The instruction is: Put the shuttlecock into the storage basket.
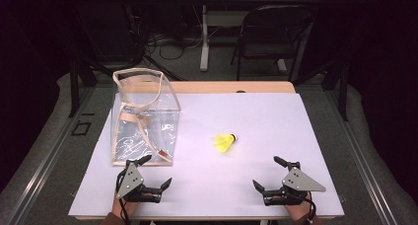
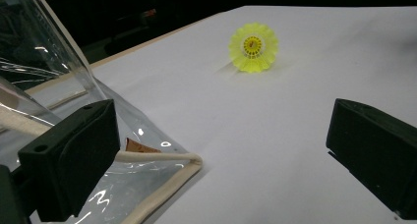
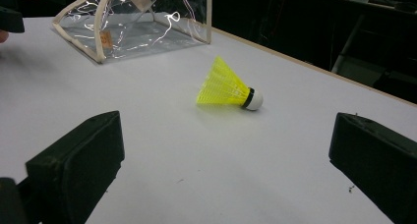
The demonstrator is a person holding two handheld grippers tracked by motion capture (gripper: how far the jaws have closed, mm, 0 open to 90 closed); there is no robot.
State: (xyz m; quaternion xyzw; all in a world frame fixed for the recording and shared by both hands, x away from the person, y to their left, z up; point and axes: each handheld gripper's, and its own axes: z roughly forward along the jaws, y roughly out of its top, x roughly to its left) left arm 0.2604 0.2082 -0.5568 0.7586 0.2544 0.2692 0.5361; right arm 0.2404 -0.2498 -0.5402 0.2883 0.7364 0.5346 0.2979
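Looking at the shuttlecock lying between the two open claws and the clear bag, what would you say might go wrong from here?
1. The shuttlecock lies on its side; its round cork tip could let it roll when a claw nudges it.
2. Its thin yellow skirt might be crushed if pinched there.
3. The clear bag stands on soft walls with its strap drooping inside; the left claw, close to its corner, could tip or collapse it. The right claw stands apart.
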